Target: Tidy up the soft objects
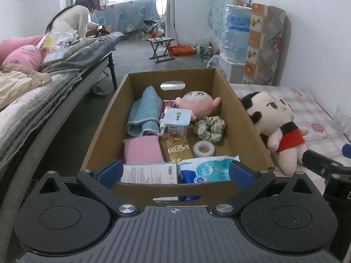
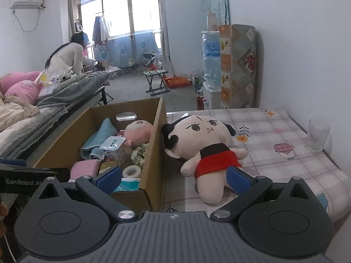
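Lived-in bedroom of a home.
Shown by a bed (image 2: pixel 43 109) with pink pillows (image 2: pixel 22 87) along the left wall, laundry (image 2: pixel 101 30) hanging at the window (image 2: pixel 129 6), an air conditioner (image 2: pixel 26 0), a water jug (image 2: pixel 211 54).

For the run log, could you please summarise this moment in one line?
left gripper: open, over cardboard box | right gripper: open, empty | big doll: on table beside box | pink plush: inside box
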Action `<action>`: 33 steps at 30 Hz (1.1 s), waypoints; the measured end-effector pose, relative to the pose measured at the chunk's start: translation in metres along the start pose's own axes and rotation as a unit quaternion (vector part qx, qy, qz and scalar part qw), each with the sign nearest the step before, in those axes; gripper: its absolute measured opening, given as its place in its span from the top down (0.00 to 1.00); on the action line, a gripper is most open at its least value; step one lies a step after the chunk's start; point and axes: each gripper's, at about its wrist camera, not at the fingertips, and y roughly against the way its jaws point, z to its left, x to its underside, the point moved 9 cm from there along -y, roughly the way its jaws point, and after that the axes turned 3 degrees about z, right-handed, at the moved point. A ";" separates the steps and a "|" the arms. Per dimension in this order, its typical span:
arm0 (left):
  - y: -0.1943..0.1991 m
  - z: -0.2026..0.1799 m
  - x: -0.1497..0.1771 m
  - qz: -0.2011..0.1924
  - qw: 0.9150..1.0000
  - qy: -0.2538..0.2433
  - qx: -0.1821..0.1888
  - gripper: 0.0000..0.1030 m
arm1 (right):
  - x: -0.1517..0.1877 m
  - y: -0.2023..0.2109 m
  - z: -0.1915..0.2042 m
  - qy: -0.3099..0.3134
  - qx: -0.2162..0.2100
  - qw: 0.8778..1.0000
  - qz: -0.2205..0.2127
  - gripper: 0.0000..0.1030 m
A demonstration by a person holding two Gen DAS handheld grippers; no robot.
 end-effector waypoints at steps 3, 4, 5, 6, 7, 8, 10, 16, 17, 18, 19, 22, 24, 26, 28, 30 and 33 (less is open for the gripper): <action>0.001 -0.001 -0.001 0.000 1.000 0.001 0.000 0.00 | -0.001 0.002 0.002 0.000 0.002 1.000 0.000 0.22; 0.002 -0.001 -0.001 0.001 1.000 0.002 0.001 0.00 | -0.001 0.003 0.002 -0.001 0.003 1.000 0.000 0.22; 0.002 0.000 0.000 0.002 1.000 0.003 0.001 0.00 | -0.002 0.004 0.001 -0.002 0.007 1.000 0.000 0.22; 0.003 0.000 0.000 0.003 1.000 0.005 0.001 0.00 | -0.002 0.004 0.001 -0.003 0.010 1.000 0.001 0.22; 0.003 0.001 0.000 0.004 1.000 0.006 0.002 0.00 | -0.001 0.004 0.000 -0.003 0.014 1.000 0.003 0.22; 0.003 0.000 0.000 0.005 1.000 0.007 0.002 0.00 | -0.001 0.005 -0.001 -0.004 0.016 1.000 0.004 0.22; 0.004 0.000 0.000 0.005 1.000 0.007 0.003 0.00 | 0.000 0.006 -0.003 -0.006 0.020 1.000 0.004 0.22; 0.004 0.000 0.003 0.012 1.000 0.009 0.005 0.00 | 0.002 0.007 -0.008 -0.011 0.029 0.999 0.008 0.22; 0.004 -0.001 0.003 0.013 1.000 0.010 0.005 0.00 | 0.002 0.006 -0.009 -0.011 0.031 0.999 0.009 0.22; 0.004 -0.001 0.004 0.015 1.000 0.009 0.005 0.00 | 0.003 0.006 -0.009 -0.012 0.032 0.999 0.010 0.22; 0.004 -0.001 0.004 0.016 1.000 0.009 0.005 0.00 | 0.003 0.006 -0.009 -0.012 0.033 0.999 0.009 0.22; 0.003 -0.002 0.005 0.019 1.000 0.009 0.005 0.00 | 0.003 0.006 -0.009 -0.012 0.034 0.999 0.010 0.22; 0.002 -0.002 0.006 0.021 1.000 0.010 0.006 0.00 | 0.004 0.005 -0.009 -0.012 0.033 0.999 0.012 0.22; 0.001 -0.002 0.006 0.022 1.000 0.010 0.006 0.00 | 0.004 0.005 -0.008 -0.010 0.032 0.999 0.013 0.22; 0.001 -0.002 0.006 0.023 1.000 0.010 0.006 0.00 | 0.004 0.004 -0.007 -0.009 0.031 0.999 0.013 0.22; 0.001 -0.002 0.006 0.023 1.000 0.010 0.007 0.00 | 0.003 0.004 -0.005 -0.008 0.031 0.999 0.013 0.22; 0.000 -0.003 0.007 0.024 1.000 0.012 0.011 0.00 | 0.003 0.004 -0.004 -0.005 0.031 0.999 0.012 0.22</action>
